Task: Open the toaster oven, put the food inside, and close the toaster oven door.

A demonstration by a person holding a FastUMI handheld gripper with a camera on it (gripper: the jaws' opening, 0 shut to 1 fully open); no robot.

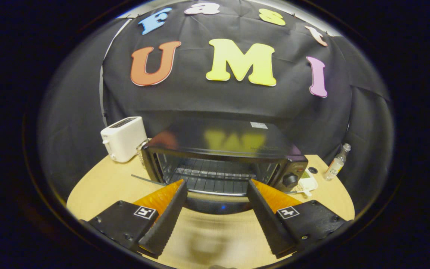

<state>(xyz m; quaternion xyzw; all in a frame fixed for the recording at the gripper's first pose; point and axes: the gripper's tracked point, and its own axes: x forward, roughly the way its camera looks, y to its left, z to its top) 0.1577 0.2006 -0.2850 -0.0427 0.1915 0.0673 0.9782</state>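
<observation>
The claw (pixel 215 186) hangs released, its two fingers spread wide with nothing between them but bare table (pixel 99 186). Just ahead of the fingertips sits the toaster oven (pixel 222 157), its door (pixel 215 203) already dropped flat towards the claw and the wire rack (pixel 211 177) showing inside. No food is gripped; what looks like a small dish (pixel 307 183) with something in it sits beside the oven's knob side, and I can't tell what it holds. I'd judge the next job is fetching the food, so swing clear of the lowered door first, then approach low and level. A white toaster (pixel 123 138) and a small bottle (pixel 336 164) flank the oven.
</observation>
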